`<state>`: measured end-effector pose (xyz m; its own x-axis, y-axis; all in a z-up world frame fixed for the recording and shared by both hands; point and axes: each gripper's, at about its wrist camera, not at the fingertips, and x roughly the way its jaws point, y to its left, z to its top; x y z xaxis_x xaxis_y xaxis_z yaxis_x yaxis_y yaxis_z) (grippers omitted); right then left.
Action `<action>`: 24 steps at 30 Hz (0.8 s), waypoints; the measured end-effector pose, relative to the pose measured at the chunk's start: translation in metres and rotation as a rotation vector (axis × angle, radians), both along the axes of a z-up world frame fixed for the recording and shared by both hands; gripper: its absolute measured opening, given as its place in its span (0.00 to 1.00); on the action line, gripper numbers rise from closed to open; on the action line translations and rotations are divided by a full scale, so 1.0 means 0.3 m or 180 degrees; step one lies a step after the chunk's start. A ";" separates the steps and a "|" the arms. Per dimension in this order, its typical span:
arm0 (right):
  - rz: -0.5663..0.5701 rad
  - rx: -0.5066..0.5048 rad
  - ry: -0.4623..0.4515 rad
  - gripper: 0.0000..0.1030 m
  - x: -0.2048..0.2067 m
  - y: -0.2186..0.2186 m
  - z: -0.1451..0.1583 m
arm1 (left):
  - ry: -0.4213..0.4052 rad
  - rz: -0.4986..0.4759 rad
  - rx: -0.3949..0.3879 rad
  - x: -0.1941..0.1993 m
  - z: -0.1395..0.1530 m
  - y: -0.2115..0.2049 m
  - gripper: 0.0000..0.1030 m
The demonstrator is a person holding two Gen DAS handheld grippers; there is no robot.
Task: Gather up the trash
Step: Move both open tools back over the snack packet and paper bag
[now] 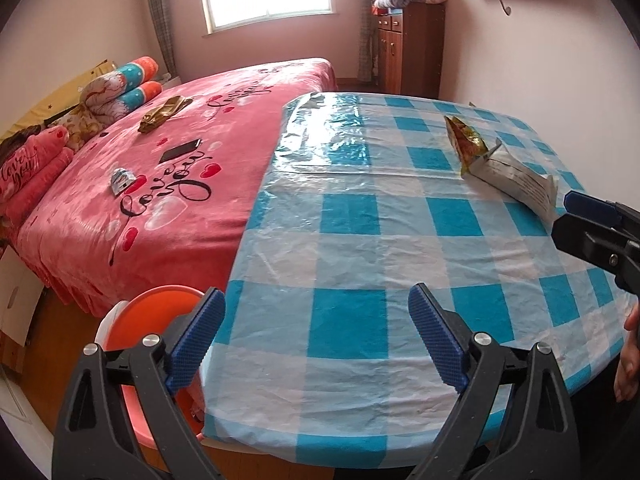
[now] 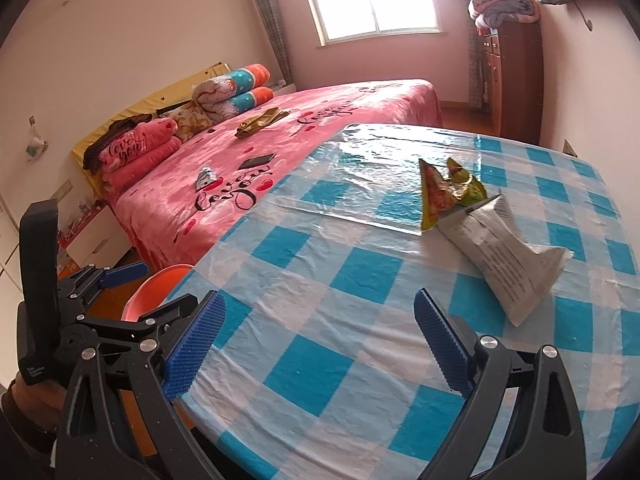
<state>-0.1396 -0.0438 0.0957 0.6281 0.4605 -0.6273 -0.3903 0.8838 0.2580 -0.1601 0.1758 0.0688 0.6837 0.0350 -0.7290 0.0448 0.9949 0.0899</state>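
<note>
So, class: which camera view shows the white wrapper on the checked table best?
The right wrist view. There the white wrapper lies large and whole, its printed text showing, touching the green snack bag. In the left wrist view it sits small near the right edge, close to the right gripper.

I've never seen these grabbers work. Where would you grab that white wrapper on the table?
Probably its flared near end, from the right gripper's side. The white wrapper lies flat; that crimped end sticks up toward the open fingers, clear of the green wrapper touching the far end.
</note>
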 end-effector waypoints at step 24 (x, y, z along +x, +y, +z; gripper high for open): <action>-0.0368 0.0079 0.0072 0.91 0.018 -0.269 -0.069 | 0.0137 -0.0338 0.0228 0.049 -0.026 -0.216 0.90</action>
<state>-0.1341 -0.1245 0.0750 0.6637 0.4014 -0.6312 -0.2801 0.9158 0.2879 -0.1454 0.1110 0.0609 0.6544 0.0173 -0.7559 0.1549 0.9755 0.1564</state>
